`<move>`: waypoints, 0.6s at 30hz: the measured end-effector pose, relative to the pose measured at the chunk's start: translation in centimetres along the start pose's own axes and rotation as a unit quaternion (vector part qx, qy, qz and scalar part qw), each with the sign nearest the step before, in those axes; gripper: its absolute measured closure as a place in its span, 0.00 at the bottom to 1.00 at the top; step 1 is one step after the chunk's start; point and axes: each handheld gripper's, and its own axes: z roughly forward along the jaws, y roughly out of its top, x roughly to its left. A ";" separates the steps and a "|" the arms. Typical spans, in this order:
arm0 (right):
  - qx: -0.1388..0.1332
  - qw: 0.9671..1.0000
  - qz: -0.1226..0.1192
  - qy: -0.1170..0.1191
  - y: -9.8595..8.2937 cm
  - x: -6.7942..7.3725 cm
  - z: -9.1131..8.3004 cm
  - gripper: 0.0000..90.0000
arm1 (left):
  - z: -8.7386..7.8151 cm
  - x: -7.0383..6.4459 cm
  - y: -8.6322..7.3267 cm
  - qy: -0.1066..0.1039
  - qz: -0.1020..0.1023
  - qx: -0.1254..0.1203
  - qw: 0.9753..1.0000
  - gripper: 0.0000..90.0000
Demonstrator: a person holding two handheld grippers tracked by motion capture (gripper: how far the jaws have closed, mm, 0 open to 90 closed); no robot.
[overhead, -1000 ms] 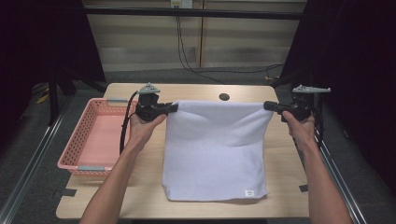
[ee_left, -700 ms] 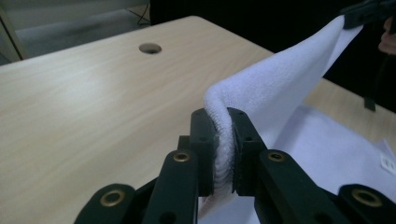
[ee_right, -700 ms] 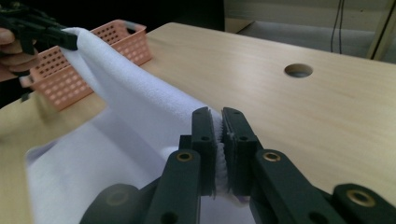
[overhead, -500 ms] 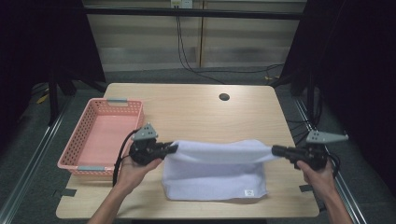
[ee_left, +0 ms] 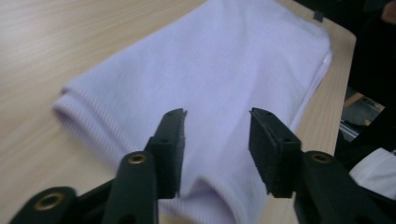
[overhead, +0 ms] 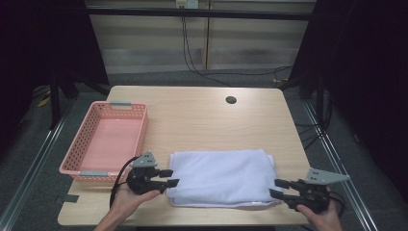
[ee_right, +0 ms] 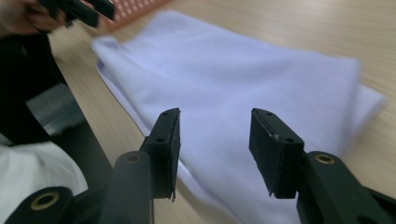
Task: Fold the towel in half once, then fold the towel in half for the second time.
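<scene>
Left gripper: jaws spread, gripping nothing, parked just off the towel's left end. Same seen along its own jaws, towel lying between and beyond them, nothing pinched. Right gripper: also spread and empty, at the towel's near right corner; in its own view, cloth under and past the open jaws. Probably let go on purpose, so the fold settles flat with both ends released alike.

Towel folded into a wide band near the front of the table, doubled layers showing along the near edge and right side. Near edge close to the table's front lip, so little slack there; right end near the table's right edge too. Basket just left of the left gripper, apart from the towel, with a tight gap between. Plenty of bare wood behind the towel, up to the round hole. Likely best room for another fold: away from the person or sideways across the band.
</scene>
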 end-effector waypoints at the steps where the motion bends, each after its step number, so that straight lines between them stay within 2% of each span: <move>1: 0.001 1.000 -0.001 0.013 0.4 0.4 1.1 0.59 | 0.9 0.5 0.3 0.000 -0.004 0.008 1.000 0.66; 2: 0.005 1.000 -0.006 0.020 0.7 0.9 2.3 0.58 | 1.7 1.0 0.6 0.012 -0.011 0.021 1.000 0.65; 4: 0.026 0.999 -0.008 0.038 1.3 1.7 5.0 0.57 | 3.2 2.2 0.7 0.010 -0.014 0.037 0.999 0.66; 6: 0.048 0.998 -0.021 0.042 2.0 2.8 7.9 0.53 | 4.6 3.0 0.5 0.011 -0.026 0.053 0.998 0.63; 8: 0.047 0.997 -0.023 0.052 2.6 3.5 10.0 0.49 | 5.4 3.2 0.0 0.014 -0.021 0.070 0.997 0.61; 10: 0.071 0.995 -0.027 0.065 3.3 4.3 12.8 0.45 | 5.6 3.6 -0.1 0.011 -0.033 0.061 0.998 0.61; 12: 0.087 0.992 -0.034 0.083 3.7 5.1 15.1 0.44 | 5.7 3.5 -0.1 0.016 -0.020 0.067 0.997 0.64; 15: 0.113 0.989 -0.050 0.086 3.9 6.4 18.4 0.44 | 5.7 3.5 -0.3 0.017 -0.018 0.064 0.998 0.65; 16: 0.120 0.988 -0.046 0.086 3.8 6.5 18.9 0.43 | 5.7 3.4 -0.3 0.019 -0.017 0.063 0.998 0.65; 18: 0.128 0.987 -0.059 0.077 3.3 6.7 19.2 0.43 | 5.7 3.2 -0.3 0.016 -0.028 0.064 0.997 0.64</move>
